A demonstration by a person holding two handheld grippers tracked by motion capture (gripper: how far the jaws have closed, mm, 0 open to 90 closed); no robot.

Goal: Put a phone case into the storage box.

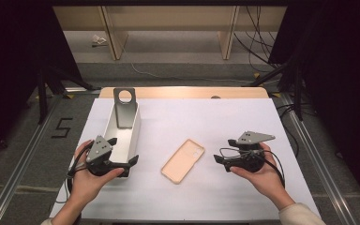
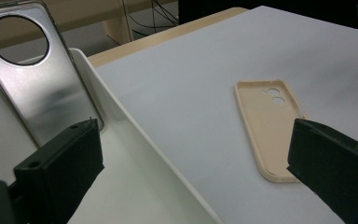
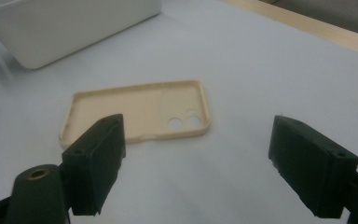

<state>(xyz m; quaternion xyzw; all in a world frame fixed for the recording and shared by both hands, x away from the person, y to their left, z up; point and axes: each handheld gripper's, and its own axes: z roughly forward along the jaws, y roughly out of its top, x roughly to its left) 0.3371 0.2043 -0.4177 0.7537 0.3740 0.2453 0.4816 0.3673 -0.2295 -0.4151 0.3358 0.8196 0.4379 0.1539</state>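
A beige phone case [image 1: 183, 160] lies hollow side up in the middle of the white table sheet [image 1: 206, 122]. At the left stands a white bin [image 1: 133, 133] with a silver phone case [image 1: 124, 110], round hole at its top, leaning inside it. My left gripper [image 1: 122, 151] is open at the bin's near end; in the left gripper view [image 2: 193, 140] one jaw hangs over the bin [image 2: 135, 135] and the other by the beige case [image 2: 268, 126]. My right gripper [image 1: 225, 151] is open just right of the beige case [image 3: 135, 109], with nothing held [image 3: 198, 123].
The wooden table edge [image 1: 183, 92] shows beyond the sheet. Behind it are wooden shelf legs [image 1: 227, 33] and loose cables [image 1: 258, 47] on the floor. Metal rails [image 1: 309, 140] run along both sides of the table. A "5" [image 1: 62, 127] is marked on the floor at left.
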